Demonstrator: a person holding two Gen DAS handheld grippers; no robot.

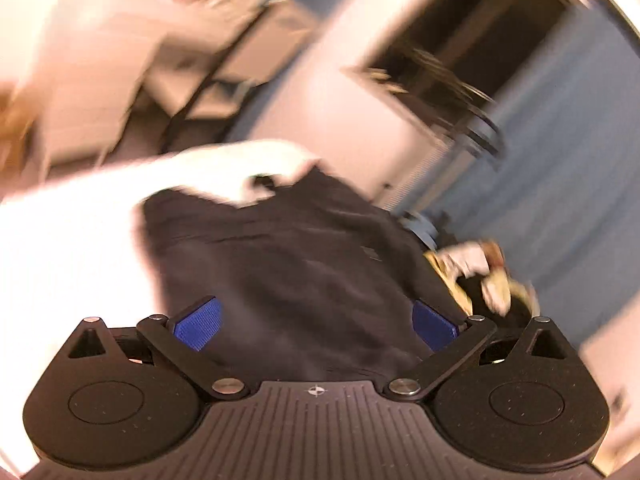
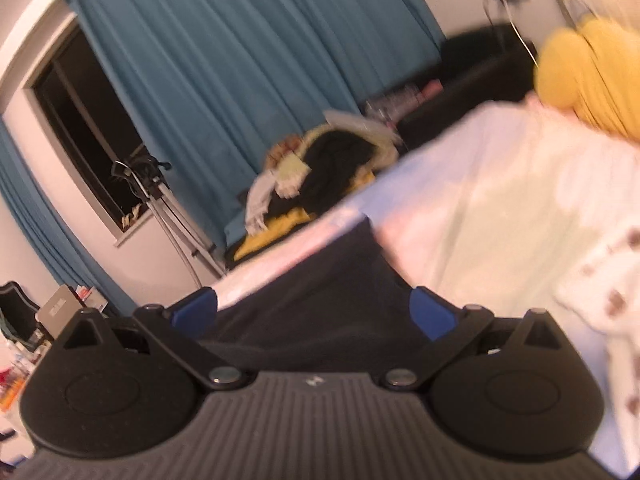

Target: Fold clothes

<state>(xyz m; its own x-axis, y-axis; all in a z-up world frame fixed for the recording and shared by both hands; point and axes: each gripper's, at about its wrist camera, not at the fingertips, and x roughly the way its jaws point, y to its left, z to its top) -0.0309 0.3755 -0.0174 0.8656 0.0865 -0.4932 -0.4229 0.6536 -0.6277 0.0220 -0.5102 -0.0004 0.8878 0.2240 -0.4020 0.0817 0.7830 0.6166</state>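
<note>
The dark navy fabric garment (image 1: 280, 264) lies spread on the pale bedsheet (image 1: 72, 248), reaching toward the bed's far edge. The left gripper (image 1: 316, 324) stands wide open above it, blue pads (image 1: 198, 324) clear of the cloth, gripping nothing. The right gripper (image 2: 314, 316) also gapes wide, the garment (image 2: 320, 300) lying between its fingers, unpinched. A heap of mixed clothes (image 2: 320, 168) sits beyond the bed's far edge.

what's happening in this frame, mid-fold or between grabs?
Between grabs, it seems. Both frames are motion-blurred. The left gripper and right gripper both stand wide open over a dark garment spread on the pale bed; neither pinches it. A clothes pile waits at the far edge.
</note>
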